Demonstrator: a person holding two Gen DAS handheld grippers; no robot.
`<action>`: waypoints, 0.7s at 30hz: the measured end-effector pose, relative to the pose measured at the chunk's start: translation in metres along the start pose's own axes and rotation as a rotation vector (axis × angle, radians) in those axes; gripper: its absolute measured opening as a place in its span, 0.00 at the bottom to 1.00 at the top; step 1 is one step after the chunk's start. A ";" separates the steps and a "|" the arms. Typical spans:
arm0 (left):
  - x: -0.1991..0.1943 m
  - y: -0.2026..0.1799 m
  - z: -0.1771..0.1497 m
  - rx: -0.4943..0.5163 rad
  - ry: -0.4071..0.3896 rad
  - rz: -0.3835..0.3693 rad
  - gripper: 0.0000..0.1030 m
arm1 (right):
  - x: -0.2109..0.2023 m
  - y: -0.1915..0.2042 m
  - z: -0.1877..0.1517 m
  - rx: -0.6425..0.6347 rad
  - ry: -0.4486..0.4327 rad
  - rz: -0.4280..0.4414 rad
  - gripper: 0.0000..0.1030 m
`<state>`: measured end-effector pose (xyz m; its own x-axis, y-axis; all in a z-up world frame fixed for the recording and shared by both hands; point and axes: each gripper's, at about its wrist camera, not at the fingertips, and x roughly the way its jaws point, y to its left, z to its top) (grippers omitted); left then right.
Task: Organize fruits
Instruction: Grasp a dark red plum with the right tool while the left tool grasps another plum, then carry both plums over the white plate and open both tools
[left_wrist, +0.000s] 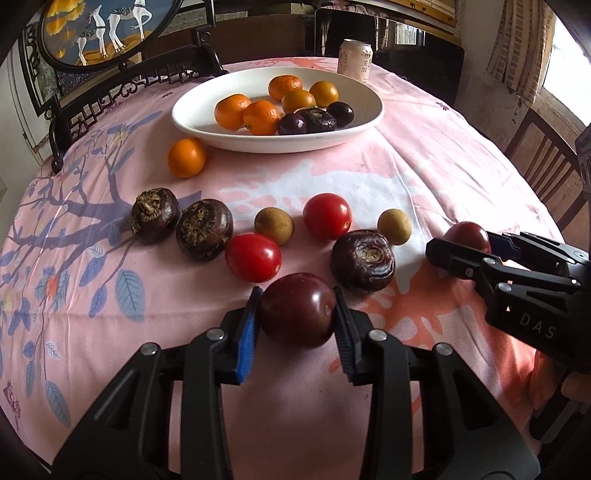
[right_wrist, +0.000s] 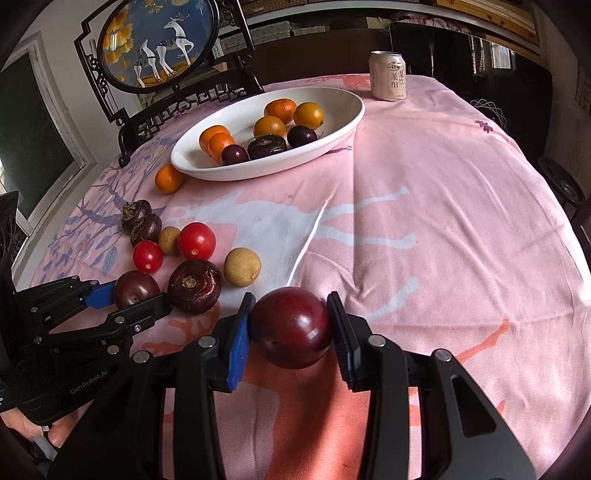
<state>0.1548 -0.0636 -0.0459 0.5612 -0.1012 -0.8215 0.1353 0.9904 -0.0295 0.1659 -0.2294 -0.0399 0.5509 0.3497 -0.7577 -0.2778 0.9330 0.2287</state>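
Observation:
My left gripper (left_wrist: 297, 308) is shut on a dark red plum (left_wrist: 297, 310) low over the pink tablecloth; it also shows in the right wrist view (right_wrist: 138, 291). My right gripper (right_wrist: 290, 326) is shut on another dark red plum (right_wrist: 291, 326); in the left wrist view that plum (left_wrist: 467, 236) shows behind its fingers. A white oval plate (left_wrist: 192, 114) at the back holds several oranges, two plums and a water chestnut. Loose on the cloth lie an orange (left_wrist: 186, 157), three water chestnuts (left_wrist: 204, 229), two red tomatoes (left_wrist: 253, 257) and two longans (left_wrist: 274, 226).
A drink can (left_wrist: 355, 59) stands behind the plate. A framed deer screen on a dark carved stand (left_wrist: 99, 33) is at the back left. A wooden chair (left_wrist: 543, 158) is at the right beyond the table edge.

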 end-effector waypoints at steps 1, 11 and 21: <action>-0.002 0.002 -0.001 -0.011 0.002 -0.009 0.36 | -0.001 -0.002 0.000 0.009 -0.004 0.011 0.39; -0.040 0.015 -0.004 -0.033 -0.063 -0.047 0.36 | -0.021 0.014 0.001 -0.043 -0.107 0.068 0.39; -0.056 0.022 0.061 -0.020 -0.121 -0.097 0.36 | -0.038 0.037 0.036 -0.075 -0.124 0.091 0.40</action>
<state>0.1762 -0.0423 0.0339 0.6406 -0.2056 -0.7398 0.1777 0.9770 -0.1176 0.1629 -0.2055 0.0191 0.6124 0.4447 -0.6537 -0.3863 0.8897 0.2434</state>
